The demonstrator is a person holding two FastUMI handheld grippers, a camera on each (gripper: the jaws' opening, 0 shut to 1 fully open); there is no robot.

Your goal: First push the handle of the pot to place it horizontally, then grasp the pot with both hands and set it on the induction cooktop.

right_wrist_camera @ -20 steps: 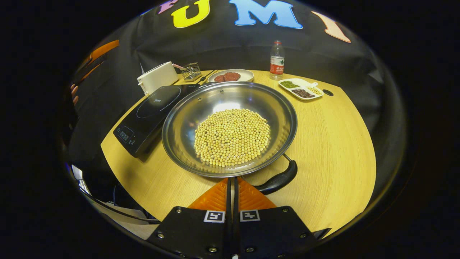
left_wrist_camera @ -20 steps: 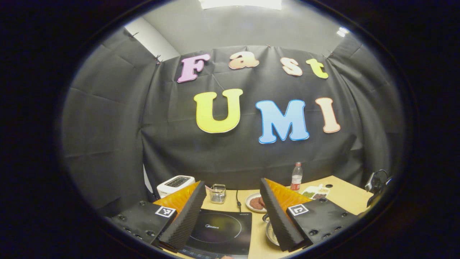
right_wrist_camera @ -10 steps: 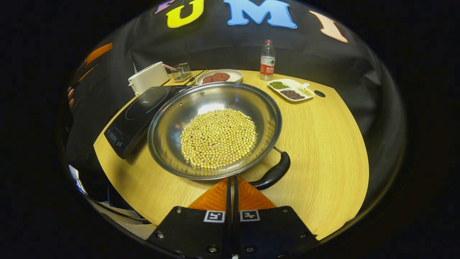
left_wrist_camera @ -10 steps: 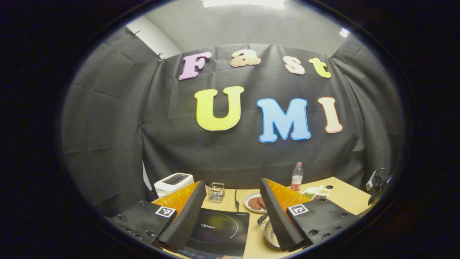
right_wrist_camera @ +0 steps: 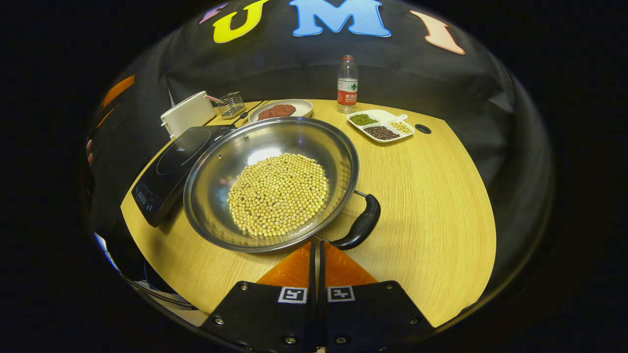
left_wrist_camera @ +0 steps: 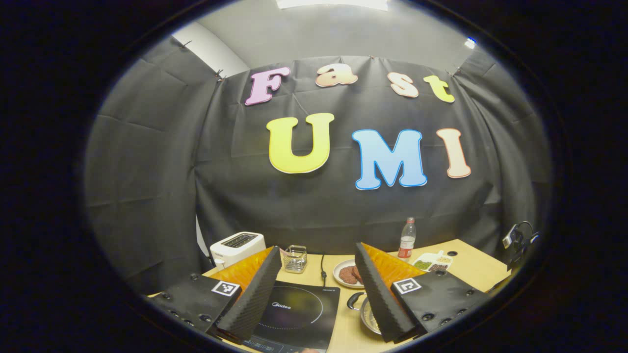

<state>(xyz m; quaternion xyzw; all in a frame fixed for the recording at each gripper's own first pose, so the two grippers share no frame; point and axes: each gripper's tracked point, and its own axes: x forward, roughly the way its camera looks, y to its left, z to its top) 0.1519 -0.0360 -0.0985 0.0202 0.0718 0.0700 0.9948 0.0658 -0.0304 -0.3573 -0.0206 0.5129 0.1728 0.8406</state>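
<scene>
A wide steel pot (right_wrist_camera: 216, 166) full of yellow beans sits on the wooden table (right_wrist_camera: 431, 196), its far-left rim against the black induction cooktop (right_wrist_camera: 171, 162). Its black loop handle (right_wrist_camera: 360, 228) points to the lower right. My right gripper (right_wrist_camera: 316, 245) is shut, with its tips at the pot's near rim just left of the handle's lower end. My left gripper (left_wrist_camera: 318, 249) hangs open and empty above the cooktop (left_wrist_camera: 299, 314). The pot's rim (left_wrist_camera: 365, 316) and its other small handle (left_wrist_camera: 354, 300) peek out beside my left gripper's right finger (left_wrist_camera: 380, 294).
At the back of the table stand a white toaster (right_wrist_camera: 189, 113), a wire basket (right_wrist_camera: 230, 104), a plate of brown patties (right_wrist_camera: 279, 110), a water bottle (right_wrist_camera: 347, 81) and a divided dish of beans (right_wrist_camera: 380, 126). The near table edge curves close below the right gripper.
The pot's loop handle has swung round toward the right while the shut right gripper stays at its lower end. The left gripper has stayed open and has tipped slightly downward.
</scene>
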